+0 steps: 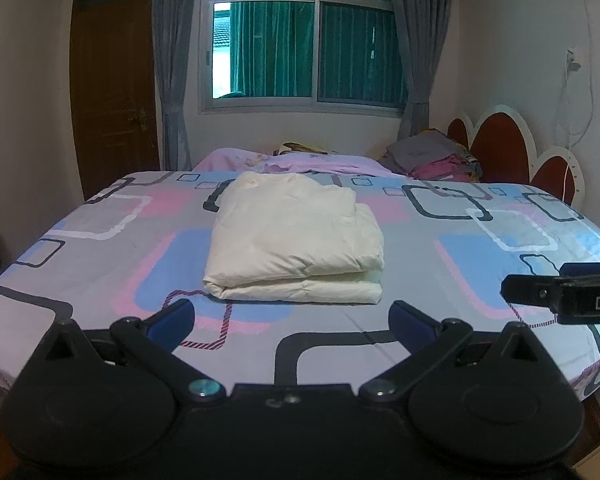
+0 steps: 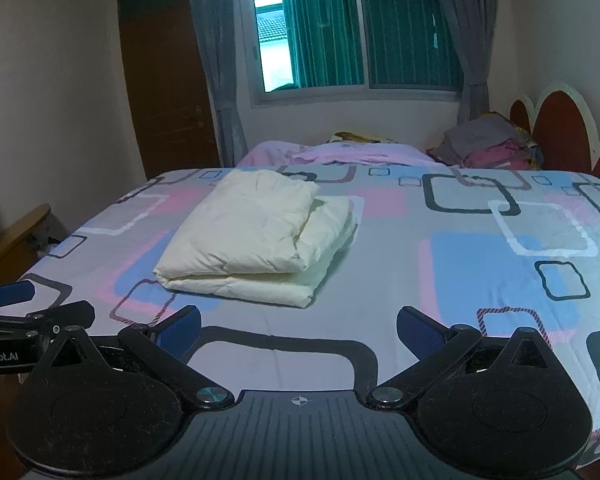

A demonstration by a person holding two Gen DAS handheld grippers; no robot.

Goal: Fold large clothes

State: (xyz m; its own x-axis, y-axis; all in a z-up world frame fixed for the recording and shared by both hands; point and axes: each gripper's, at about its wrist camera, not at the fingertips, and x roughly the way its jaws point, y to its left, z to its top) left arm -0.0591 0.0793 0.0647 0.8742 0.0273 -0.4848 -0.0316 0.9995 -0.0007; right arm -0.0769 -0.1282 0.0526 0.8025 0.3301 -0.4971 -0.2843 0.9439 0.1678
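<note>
Bedroom walls in pale cream frame a wide bed (image 1: 440, 272) whose sheet carries pink, blue and grey rounded squares. On that sheet, toward 12 o'clock from the left wrist camera, lies the cream garment (image 1: 296, 240), folded into a thick rectangular bundle with an upper layer set a little back from the lower one. From the right wrist camera the same cream garment (image 2: 256, 236) sits at about 11 o'clock, its folded edge facing the lens.

The left hand-held gripper (image 1: 292, 320) hangs above the near edge of the bed with its blue-padded fingers (image 1: 172, 320) spread wide apart and nothing between them; it is near the bundle's front edge but does not touch it. The right hand-held gripper (image 2: 298, 328) is likewise released, its blue pads (image 2: 420, 334) far apart over bare sheet, apart from the garment. Part of the right tool shows at 3 o'clock in the left view, and part of the left tool at 9 o'clock in the right view.

Beyond the patterned sheet, at 12 o'clock, a pink quilt (image 1: 300, 162) lies bunched across the bed. At 1 o'clock a pile of folded clothes (image 1: 436, 156), grey on top and pink beneath, rests against the red-and-white scalloped headboard (image 1: 500, 148). A window (image 1: 300, 44) with grey curtains (image 1: 172, 64) fills the far wall, and a dark wooden door (image 1: 112, 88) stands at 10 o'clock.
</note>
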